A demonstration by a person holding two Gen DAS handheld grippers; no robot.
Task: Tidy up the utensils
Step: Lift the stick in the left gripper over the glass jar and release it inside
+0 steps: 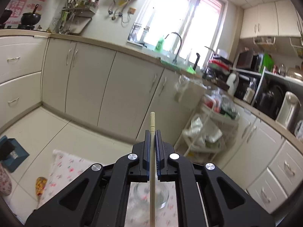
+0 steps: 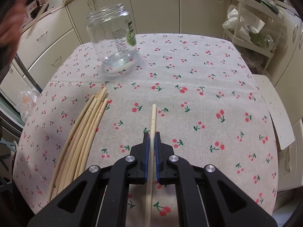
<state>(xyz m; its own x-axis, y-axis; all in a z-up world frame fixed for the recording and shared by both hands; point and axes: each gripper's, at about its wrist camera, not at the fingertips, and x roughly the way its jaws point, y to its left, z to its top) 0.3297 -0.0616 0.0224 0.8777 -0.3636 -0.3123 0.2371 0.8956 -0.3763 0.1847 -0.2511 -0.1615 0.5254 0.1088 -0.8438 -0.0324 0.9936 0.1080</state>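
My right gripper (image 2: 151, 138) is clamped on a chopstick (image 2: 153, 117) above the cherry cloth (image 2: 189, 79), my left gripper (image 1: 153, 136) on another chopstick (image 1: 152, 121); loose chopsticks (image 2: 89, 121) lie nearer than the jar (image 2: 113, 36), label cut to "CA"

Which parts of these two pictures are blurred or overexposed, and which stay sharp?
Left wrist view: the window is blown out white, the cluttered rack is smeared, yet the left gripper and its chopstick are sharp. Right wrist view: even light, crisp tablecloth and jar; only the hand at upper left is blurred.
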